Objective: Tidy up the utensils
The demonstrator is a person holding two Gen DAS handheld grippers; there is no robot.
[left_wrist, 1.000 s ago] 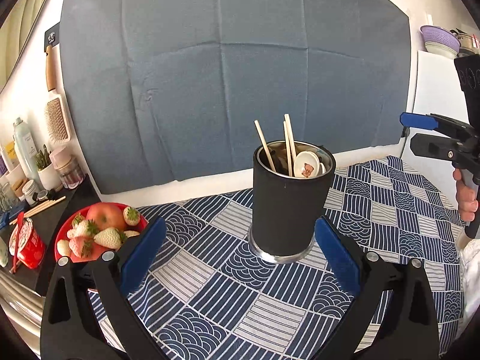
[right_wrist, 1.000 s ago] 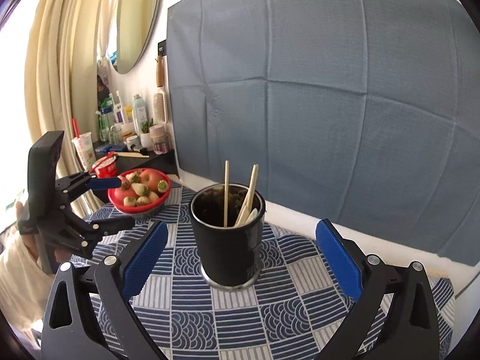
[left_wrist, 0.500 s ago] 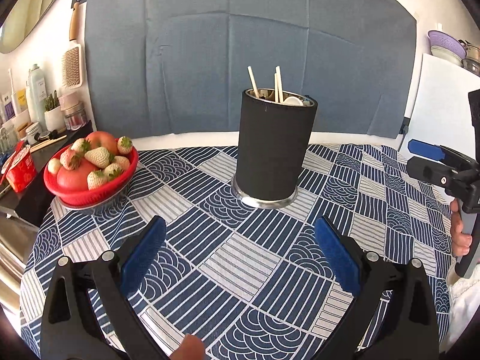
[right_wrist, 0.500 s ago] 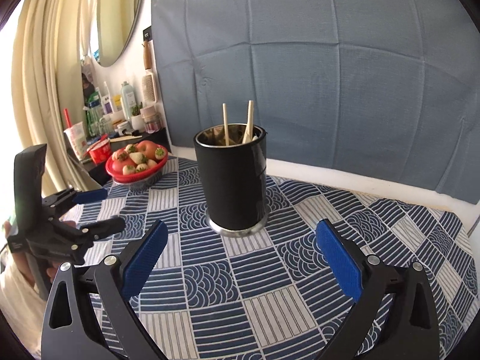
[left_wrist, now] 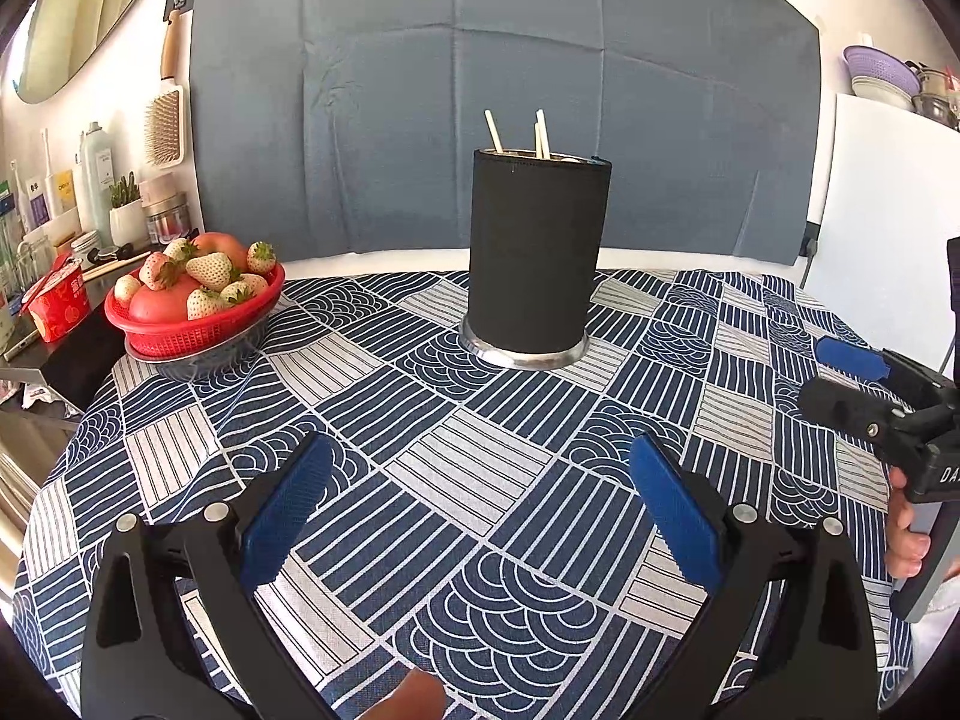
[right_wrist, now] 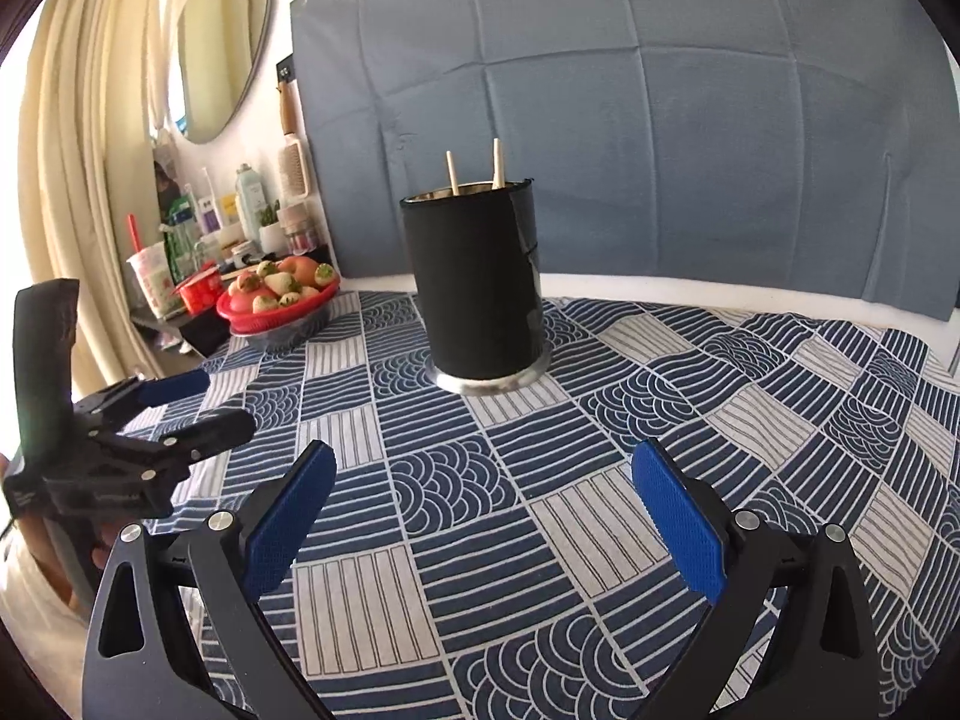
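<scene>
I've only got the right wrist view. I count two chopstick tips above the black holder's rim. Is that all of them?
Observer: No, the left wrist view shows three chopstick tips above the black holder.
Operator: What's further off to my right?
Observer: A white cabinet with a purple colander on top.
Operator: And my right claw from outside?
Observer: The right claw is open and empty, near the right edge of the tablecloth, well apart from the black holder.

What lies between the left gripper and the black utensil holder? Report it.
Only bare patterned tablecloth; the left wrist view shows nothing lying between the open left gripper and the black utensil holder.
</scene>
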